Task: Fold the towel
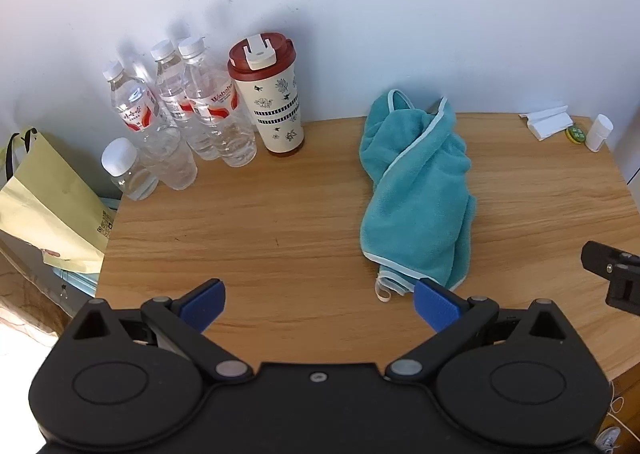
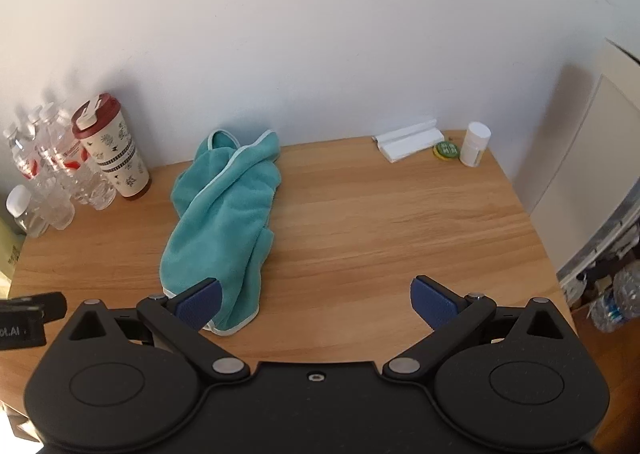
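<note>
Wooden desk [image 1: 280, 221] against a white wall. The towel [image 1: 416, 193] lies bunched in a long heap at mid-desk. Left tongs [image 1: 320, 304] and right tongs [image 2: 316, 300] are spread wide, holding nothing. The cloth looks soft, light and limp; grip it at the pale hem [image 1: 400, 274].

A plain white wall [image 2: 320, 33] rose behind the light wooden counter [image 2: 380, 221], whose far corners were rounded. A pale panel [image 2: 592, 141] leaned at the right, above brown wooden floor [image 2: 608, 374]. Soft light left faint shadows on the wall.
</note>
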